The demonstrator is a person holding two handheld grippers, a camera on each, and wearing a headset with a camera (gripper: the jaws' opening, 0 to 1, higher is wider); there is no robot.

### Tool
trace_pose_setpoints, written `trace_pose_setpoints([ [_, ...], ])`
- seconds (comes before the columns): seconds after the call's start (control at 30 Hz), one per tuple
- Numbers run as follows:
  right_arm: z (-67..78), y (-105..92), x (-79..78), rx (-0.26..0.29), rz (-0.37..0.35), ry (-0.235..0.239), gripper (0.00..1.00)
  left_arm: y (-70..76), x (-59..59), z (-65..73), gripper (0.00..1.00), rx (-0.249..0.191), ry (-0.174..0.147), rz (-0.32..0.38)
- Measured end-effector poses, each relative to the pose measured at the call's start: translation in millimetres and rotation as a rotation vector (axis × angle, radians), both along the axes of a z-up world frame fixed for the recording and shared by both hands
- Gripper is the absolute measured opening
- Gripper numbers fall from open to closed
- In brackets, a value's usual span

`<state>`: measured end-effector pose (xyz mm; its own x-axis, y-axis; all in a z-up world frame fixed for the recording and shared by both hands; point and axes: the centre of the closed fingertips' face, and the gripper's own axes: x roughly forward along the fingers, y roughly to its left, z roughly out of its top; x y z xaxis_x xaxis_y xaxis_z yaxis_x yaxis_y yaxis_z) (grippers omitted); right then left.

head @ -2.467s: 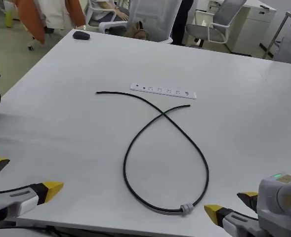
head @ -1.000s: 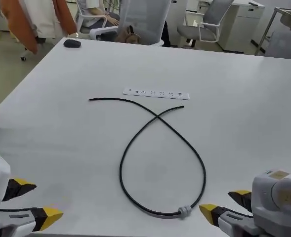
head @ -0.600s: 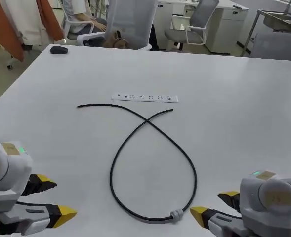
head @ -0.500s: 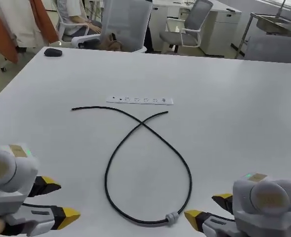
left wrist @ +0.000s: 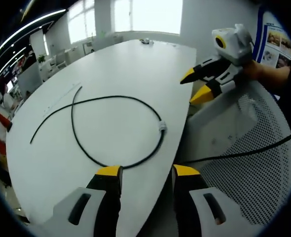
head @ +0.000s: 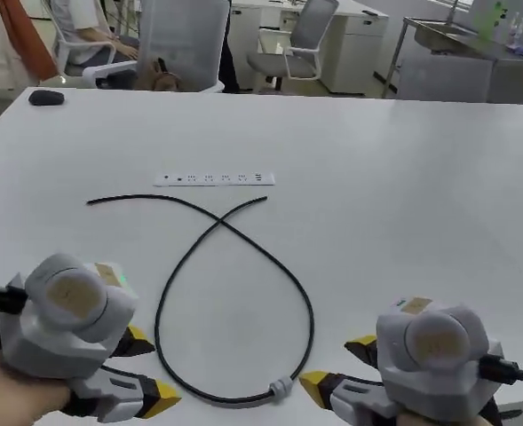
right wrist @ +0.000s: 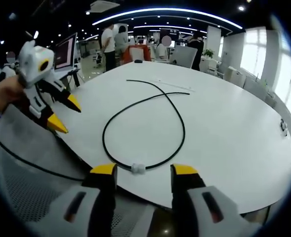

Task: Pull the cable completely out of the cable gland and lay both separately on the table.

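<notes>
Head view from above the table (head: 403, 177): the black cable (head: 234, 240) lies in one big loop whose long axis runs from 6 o'clock at the near edge toward 12 o'clock. Its two ends cross past the middle, one tip pointing to 10 o'clock and the other to 1 o'clock, just short of a white power strip (head: 214, 179). The grey cable gland (head: 281, 389) is still threaded on the cable at the loop's 6 o'clock point, its bore lined up crosswise with the run of the cable there. It sits between the two tools, with the left gripper (head: 154, 368) at its 9 o'clock and the right gripper (head: 336, 364) just beside it at 3 o'clock. Both have their jaws spread and grasp nothing. The head view also takes in a dark mouse (head: 46, 98) at the far 11 o'clock corner. The right gripper view looks straight at the gland between its own jaws, with people standing beyond the far end. The left gripper view catches a mesh chair (left wrist: 254, 163) under the table edge.
</notes>
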<state>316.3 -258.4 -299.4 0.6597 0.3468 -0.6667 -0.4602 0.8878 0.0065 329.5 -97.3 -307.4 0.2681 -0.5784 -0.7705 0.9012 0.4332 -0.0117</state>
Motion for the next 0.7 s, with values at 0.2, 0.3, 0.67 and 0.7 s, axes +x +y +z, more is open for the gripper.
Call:
trace_pose_setpoints([
  [0.2,-0.6,1.4,-0.4,0.0,0.011,0.003,0.43,-22.0,3.2,-14.7,0.41,0.046,0.011,-0.094],
  [0.3,-2.0,0.2,-1.0,-0.009,0.008,0.01,0.44,-32.3,5.5,-21.7,0.34,0.046,0.022,-0.125],
  [0.67,-3.4,-0.8,-1.0,-0.01,0.004,0.022,0.41,-83.1,12.3,-52.3,0.32,0.011,0.096,-0.168],
  [0.7,-3.6,-1.0,-1.0,-0.011,0.004,0.023,0.41,-91.1,12.1,-54.1,0.3,0.005,0.096,-0.177],
])
